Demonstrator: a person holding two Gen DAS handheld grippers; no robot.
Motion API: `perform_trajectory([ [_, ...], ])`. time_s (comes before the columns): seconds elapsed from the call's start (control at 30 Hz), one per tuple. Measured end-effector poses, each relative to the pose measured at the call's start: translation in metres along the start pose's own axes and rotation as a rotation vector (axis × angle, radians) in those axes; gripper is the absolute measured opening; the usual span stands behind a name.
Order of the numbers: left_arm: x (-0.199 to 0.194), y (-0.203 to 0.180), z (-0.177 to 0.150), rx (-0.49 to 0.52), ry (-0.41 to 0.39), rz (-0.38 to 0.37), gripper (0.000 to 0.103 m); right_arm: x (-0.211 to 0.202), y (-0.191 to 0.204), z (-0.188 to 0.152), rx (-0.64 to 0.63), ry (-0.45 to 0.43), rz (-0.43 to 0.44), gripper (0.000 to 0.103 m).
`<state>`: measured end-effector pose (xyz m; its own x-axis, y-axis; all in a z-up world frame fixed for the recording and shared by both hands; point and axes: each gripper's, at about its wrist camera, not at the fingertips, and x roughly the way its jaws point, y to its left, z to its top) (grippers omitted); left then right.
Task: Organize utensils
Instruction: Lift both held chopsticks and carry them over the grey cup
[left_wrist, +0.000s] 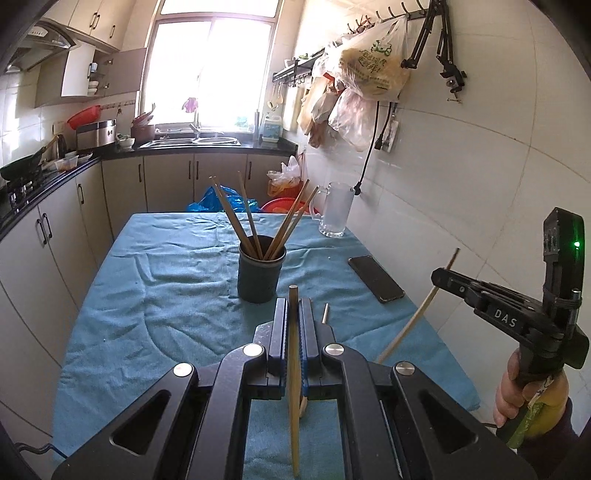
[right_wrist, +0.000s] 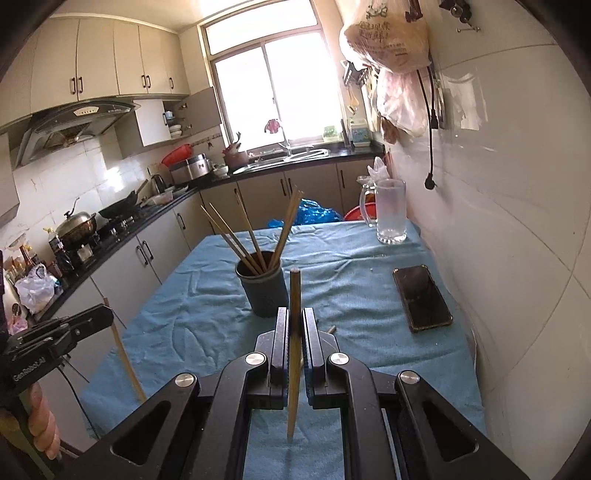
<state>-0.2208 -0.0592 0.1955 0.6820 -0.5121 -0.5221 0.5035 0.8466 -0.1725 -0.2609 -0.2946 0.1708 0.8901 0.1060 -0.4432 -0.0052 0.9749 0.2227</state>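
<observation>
A dark cup (left_wrist: 261, 274) stands mid-table on the blue cloth and holds several wooden chopsticks (left_wrist: 236, 218); it also shows in the right wrist view (right_wrist: 265, 287). My left gripper (left_wrist: 294, 304) is shut on one upright chopstick (left_wrist: 293, 369), just short of the cup. My right gripper (right_wrist: 294, 315) is shut on another chopstick (right_wrist: 294, 354), also near the cup. In the left wrist view the right gripper (left_wrist: 439, 277) is seen at right holding its chopstick (left_wrist: 417, 314). One more chopstick (left_wrist: 325, 313) lies on the cloth beside the left fingers.
A black phone (right_wrist: 422, 297) lies on the cloth at right. A glass mug (right_wrist: 389, 211) stands at the far right corner by the tiled wall. Kitchen counters with a stove (right_wrist: 110, 218) run along the left. Plastic bags (left_wrist: 369, 70) hang on the wall.
</observation>
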Motion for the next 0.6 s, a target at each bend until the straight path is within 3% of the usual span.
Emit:
perform_trajectory([
  [0.6, 0.002, 0.012, 0.059, 0.02, -0.06, 0.018, 0.005, 0.016, 0.004, 0.033, -0.018, -0.015, 0.017, 0.007],
])
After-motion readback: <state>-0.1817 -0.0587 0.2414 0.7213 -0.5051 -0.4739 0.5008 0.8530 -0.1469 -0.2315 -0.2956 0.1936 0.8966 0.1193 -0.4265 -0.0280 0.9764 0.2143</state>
